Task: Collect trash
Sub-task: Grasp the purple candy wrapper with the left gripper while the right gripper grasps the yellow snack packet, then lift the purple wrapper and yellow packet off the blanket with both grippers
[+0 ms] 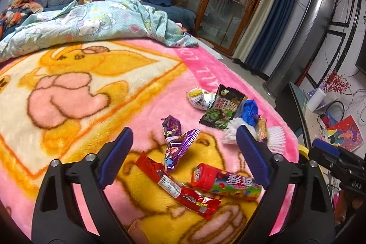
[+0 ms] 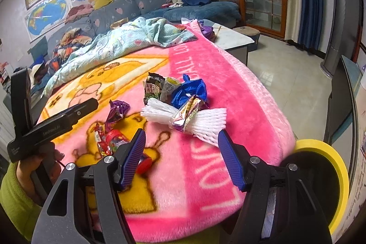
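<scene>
The trash lay scattered on a pink plush blanket (image 2: pixel 228 88) with a yellow cartoon print, spread over a bed, most of it near the blanket's right edge. The left hand-held gripper (image 1: pixel 183 152) stood with its blue pads apart and nothing between them; the 2 twisted purple foil wrappers (image 1: pixel 177 143) lay just ahead of its gap, their long axes running roughly away from it. Nearer its base lay a red foil wrapper (image 1: pixel 183 189) and a red-capped candy tube (image 1: pixel 226 182), the tube crosswise to the pads.

The right hand-held gripper (image 2: pixel 181 157) was likewise open and empty, aimed at a white foam net sleeve (image 2: pixel 201 121) lying crosswise just beyond its tips, with a crumpled foil wrapper (image 2: pixel 187 114) on top. A yellow-rimmed black bin (image 2: pixel 334 166) sat just past the blanket's near right corner, closest to the right hand, so I judged that side the shorter carry
</scene>
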### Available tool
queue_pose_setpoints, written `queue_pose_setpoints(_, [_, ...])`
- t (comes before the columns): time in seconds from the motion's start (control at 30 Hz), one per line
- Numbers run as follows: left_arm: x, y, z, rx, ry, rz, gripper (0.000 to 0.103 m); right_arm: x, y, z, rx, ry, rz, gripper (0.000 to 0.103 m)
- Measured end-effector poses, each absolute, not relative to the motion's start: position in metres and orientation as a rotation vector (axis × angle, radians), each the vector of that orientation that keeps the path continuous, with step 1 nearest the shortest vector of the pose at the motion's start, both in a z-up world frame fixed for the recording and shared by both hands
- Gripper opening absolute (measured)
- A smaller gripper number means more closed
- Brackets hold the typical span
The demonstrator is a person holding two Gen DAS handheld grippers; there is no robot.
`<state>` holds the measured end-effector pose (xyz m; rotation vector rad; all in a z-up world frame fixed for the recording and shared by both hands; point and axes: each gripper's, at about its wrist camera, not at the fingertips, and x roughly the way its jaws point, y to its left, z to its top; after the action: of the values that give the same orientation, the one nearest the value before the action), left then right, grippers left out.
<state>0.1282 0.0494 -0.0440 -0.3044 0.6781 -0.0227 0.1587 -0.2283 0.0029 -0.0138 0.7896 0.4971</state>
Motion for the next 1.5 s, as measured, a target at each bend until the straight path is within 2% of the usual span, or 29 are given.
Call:
queue_pose_setpoints(0.23, [0.135, 0.046, -0.059, -0.300, 0.726, -0.050, 0.061, 0.183, -0.214, -0.016, -0.020, 0.830, 0.492, 0.060])
queue_pose_setpoints(0.37, [0.139, 0.044, -0.063, -0.301, 0.735, -0.063, 0.056, 0.199, -0.206, -0.026, -0.013, 0.861, 0.487, 0.054])
queue_pose_setpoints(0.7, [0.150, 0.039, -0.070, -0.303, 0.755, -0.080, 0.048, 0.232, -0.197, -0.047, 0.009, 0.912, 0.447, 0.048])
queue_pose_setpoints(0.8, [0.153, 0.039, -0.072, -0.302, 0.763, -0.080, 0.042, 0.237, -0.199, -0.053, 0.024, 0.925, 0.446, 0.041])
queue_pose_setpoints(0.87, [0.155, 0.038, -0.074, -0.303, 0.773, -0.078, 0.040, 0.236, -0.200, -0.054, 0.015, 0.918, 0.449, 0.032])
queue_pose_setpoints(0.97, [0.156, 0.039, -0.078, -0.311, 0.786, -0.073, 0.039, 0.234, -0.202, -0.054, 0.019, 0.912, 0.454, 0.030])
queue_pose_setpoints(1.2, [0.156, 0.045, -0.082, -0.338, 0.797, -0.069, 0.020, 0.229, -0.205, -0.047, 0.036, 0.884, 0.471, 0.027])
queue_pose_setpoints(1.27, [0.154, 0.047, -0.082, -0.350, 0.794, -0.072, 0.018, 0.226, -0.206, -0.044, 0.030, 0.872, 0.475, 0.027])
queue_pose_setpoints(1.3, [0.154, 0.047, -0.082, -0.354, 0.796, -0.074, 0.012, 0.225, -0.206, -0.043, 0.030, 0.870, 0.476, 0.027])
queue_pose_setpoints(1.5, [0.149, 0.049, -0.080, -0.373, 0.786, -0.090, 0.006, 0.219, -0.207, -0.035, 0.042, 0.856, 0.493, 0.027])
